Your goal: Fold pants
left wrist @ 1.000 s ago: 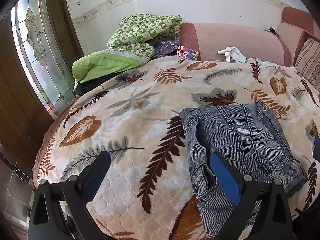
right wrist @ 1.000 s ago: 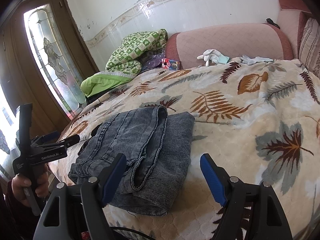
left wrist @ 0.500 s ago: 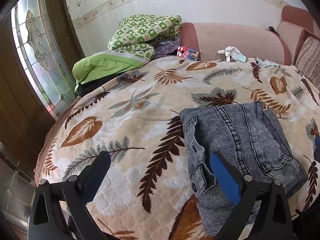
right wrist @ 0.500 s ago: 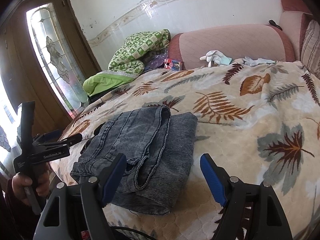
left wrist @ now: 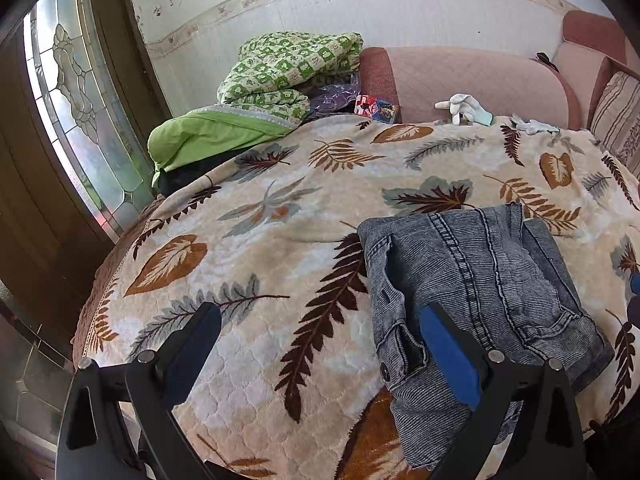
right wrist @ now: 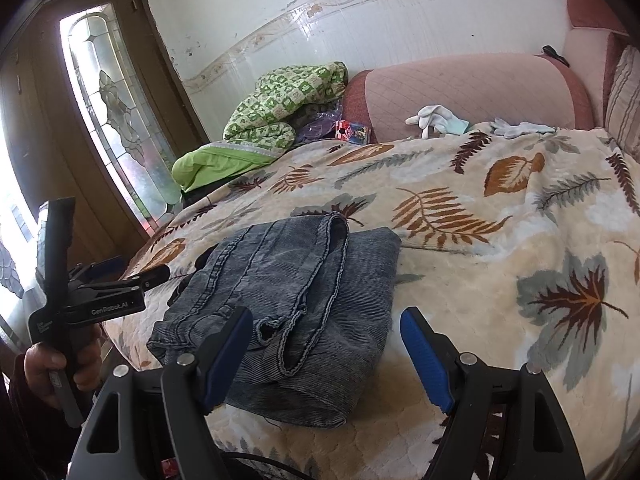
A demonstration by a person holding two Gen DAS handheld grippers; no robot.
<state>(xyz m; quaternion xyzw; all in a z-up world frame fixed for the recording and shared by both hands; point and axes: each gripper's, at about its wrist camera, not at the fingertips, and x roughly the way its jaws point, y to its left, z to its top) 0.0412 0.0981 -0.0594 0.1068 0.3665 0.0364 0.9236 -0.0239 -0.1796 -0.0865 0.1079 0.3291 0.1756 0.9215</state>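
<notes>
Nothing has changed over the last second: both grippers hold still, pants unmoved. The grey-blue washed denim pants (right wrist: 288, 304) lie folded in a compact rectangle on the beige leaf-print quilted blanket (right wrist: 480, 280), near its front edge. Left gripper (left wrist: 320, 344) hangs wide apart, empty, its blue pad above the waistband. Right gripper (right wrist: 326, 344) is equally wide, gripping nothing. Judging from that, the fold looks finished or nearly so. No containers in view.

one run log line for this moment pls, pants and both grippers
pants: folded, flat on leaf blanket | left gripper: open, empty, above blanket at the pants' edge | right gripper: open, empty, above pants
</notes>
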